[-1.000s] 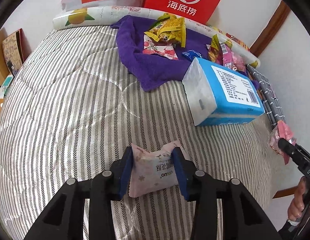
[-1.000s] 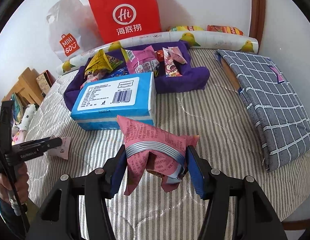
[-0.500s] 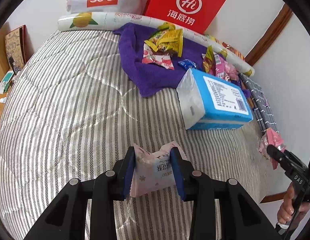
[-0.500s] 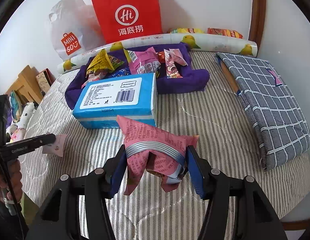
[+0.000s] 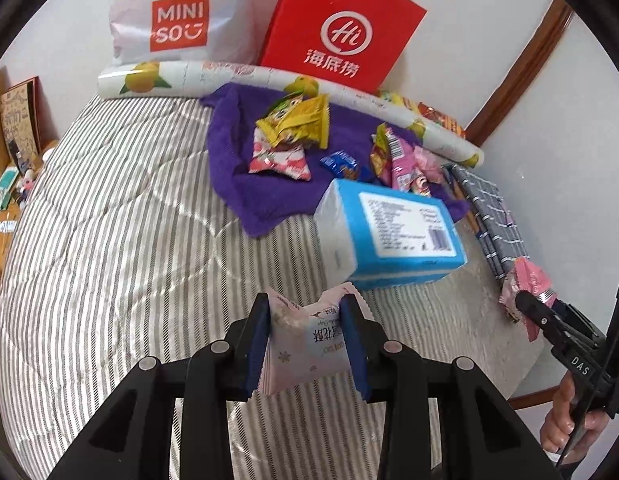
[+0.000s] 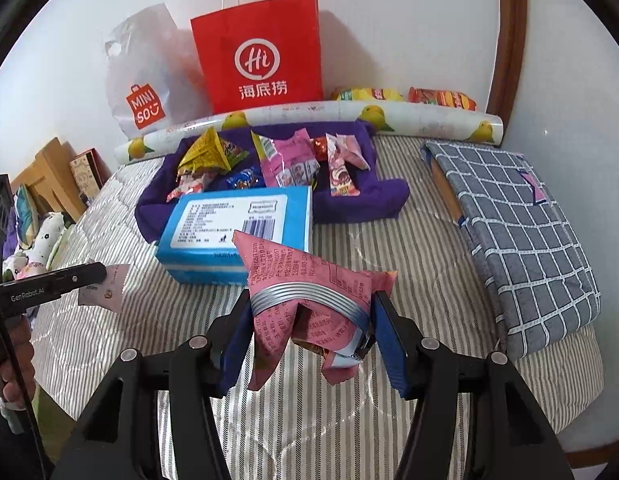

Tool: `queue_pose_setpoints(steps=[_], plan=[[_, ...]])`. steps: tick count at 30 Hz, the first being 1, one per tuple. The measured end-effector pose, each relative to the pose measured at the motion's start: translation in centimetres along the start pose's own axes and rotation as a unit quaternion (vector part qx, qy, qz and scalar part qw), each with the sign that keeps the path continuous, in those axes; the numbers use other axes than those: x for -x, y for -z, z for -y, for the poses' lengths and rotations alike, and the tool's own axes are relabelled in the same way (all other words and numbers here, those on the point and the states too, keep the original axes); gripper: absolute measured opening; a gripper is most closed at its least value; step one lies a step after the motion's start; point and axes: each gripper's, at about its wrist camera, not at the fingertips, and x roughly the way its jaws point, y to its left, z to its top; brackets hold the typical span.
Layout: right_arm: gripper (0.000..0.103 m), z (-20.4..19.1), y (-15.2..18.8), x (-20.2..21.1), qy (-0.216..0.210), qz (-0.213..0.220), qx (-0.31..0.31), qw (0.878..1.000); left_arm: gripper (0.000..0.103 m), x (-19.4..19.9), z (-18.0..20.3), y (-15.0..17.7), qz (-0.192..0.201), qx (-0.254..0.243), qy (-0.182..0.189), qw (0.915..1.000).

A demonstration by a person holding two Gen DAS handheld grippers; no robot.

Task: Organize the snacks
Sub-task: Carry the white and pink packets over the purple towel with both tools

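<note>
My left gripper (image 5: pixel 307 336) is shut on a pale pink snack packet (image 5: pixel 305 350), held above the striped bed. My right gripper (image 6: pixel 311 332) is shut on a pink snack bag (image 6: pixel 309 296) with a silver band, held above the bed in front of the blue tissue pack (image 6: pixel 237 232). Several snack packets lie on a purple towel (image 5: pixel 237 168) at the back: a yellow one (image 5: pixel 293 124), a red-white one (image 5: pixel 279 160), pink ones (image 6: pixel 293 160). The right gripper and its bag show at the right of the left wrist view (image 5: pixel 525 292); the left gripper shows at the left of the right wrist view (image 6: pixel 85 276).
A red paper bag (image 6: pixel 261 64) and a white Miniso bag (image 5: pixel 177 12) stand against the wall behind a rolled lemon-print mat (image 6: pixel 309 114). A folded grey checked cloth (image 6: pixel 517 224) lies at the right. The blue tissue pack also shows in the left wrist view (image 5: pixel 393 232). Furniture stands left of the bed (image 5: pixel 89 240).
Both grippers have pulled back a little toward the near bed edge and tilted up, each still holding its packet. Nothing on the bed has moved.
</note>
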Motion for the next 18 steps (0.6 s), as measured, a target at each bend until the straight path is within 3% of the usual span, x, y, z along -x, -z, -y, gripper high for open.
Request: queue_pose_setpoints(steps=[18], plan=[[0.057, -0.1, -5.4, 0.1, -0.016, 0.032, 0.010, 0.999, 0.034, 0.9, 2.7, -6.0, 0.041, -0.020, 0.012, 0.9989]])
